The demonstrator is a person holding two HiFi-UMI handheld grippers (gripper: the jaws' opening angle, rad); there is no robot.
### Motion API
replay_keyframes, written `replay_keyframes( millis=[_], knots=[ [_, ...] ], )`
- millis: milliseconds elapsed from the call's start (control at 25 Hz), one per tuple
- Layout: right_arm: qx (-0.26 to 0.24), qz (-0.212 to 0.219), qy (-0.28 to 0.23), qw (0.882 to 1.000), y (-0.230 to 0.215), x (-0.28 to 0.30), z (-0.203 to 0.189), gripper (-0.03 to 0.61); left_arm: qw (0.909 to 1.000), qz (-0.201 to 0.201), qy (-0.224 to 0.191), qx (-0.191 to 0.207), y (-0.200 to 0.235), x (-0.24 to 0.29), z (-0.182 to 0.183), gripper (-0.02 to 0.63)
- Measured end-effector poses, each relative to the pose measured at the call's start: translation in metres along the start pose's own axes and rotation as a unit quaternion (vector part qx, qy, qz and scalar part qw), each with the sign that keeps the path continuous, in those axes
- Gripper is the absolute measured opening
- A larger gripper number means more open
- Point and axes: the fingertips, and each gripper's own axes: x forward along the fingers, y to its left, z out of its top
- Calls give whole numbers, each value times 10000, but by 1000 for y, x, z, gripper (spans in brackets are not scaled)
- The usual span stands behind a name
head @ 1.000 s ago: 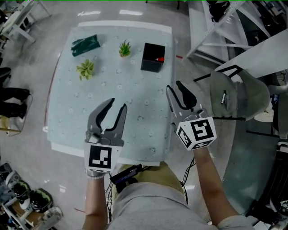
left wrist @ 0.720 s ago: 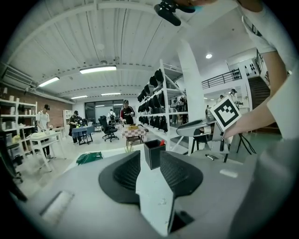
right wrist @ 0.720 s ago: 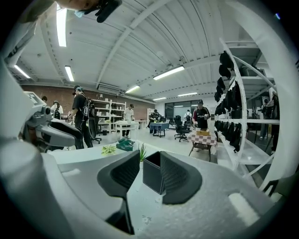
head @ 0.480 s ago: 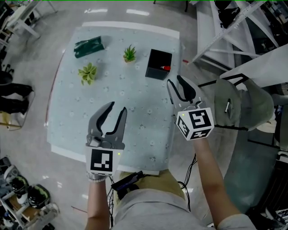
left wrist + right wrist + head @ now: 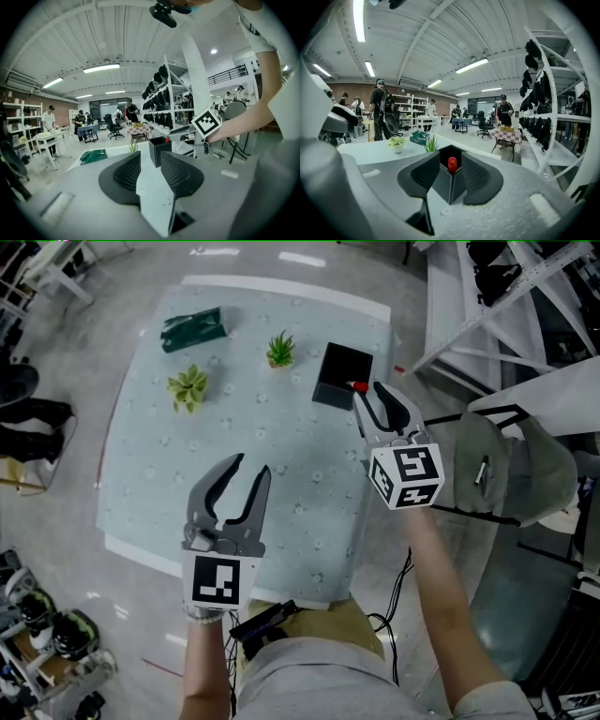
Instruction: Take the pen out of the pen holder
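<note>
a pale bench (image 5: 244, 427) seen from above, with two hand-held grippers over it. the black square pen holder (image 5: 342, 376) stood near the bench's far right corner, close to the right edge. from it only the red cap of the pen (image 5: 358, 386) showed, at the holder's near right corner.

my right gripper (image 5: 370, 396) was at that corner with its jaws opening. in the right gripper view the red cap (image 5: 452, 164) and the holder's edge (image 5: 449, 187) sat in the gap between the jaws, and the pads pressed on nothing. my left gripper (image 5: 250, 467) hung over the near part of the bench, jaws spread and empty.

two small potted plants (image 5: 187, 385) (image 5: 279, 350) and a dark green pouch (image 5: 192, 329) lay toward the far left, well apart from the holder.

i judged the risks so: a jaw could catch the holder's rim and shove the light box toward the right edge. closing too low could pinch the wall with the pen. with so little cap exposed, the grip could slip.
</note>
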Motion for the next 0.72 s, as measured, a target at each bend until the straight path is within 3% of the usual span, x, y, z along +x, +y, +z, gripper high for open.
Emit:
replay_keyframes(
  millis=[280,480,720],
  knots=[
    [-88,137,70,9998,3,15,-5,135,9999,119,33,-109,2,0,-3,132],
    [-81,127,131,9998,1,19,-10,55,9997,176,52,-143,4,0,-5,132],
    [-133,49,87,9999,-2,16,-6,61,9997,184,13,-157,5,-3,-3,132]
  ],
)
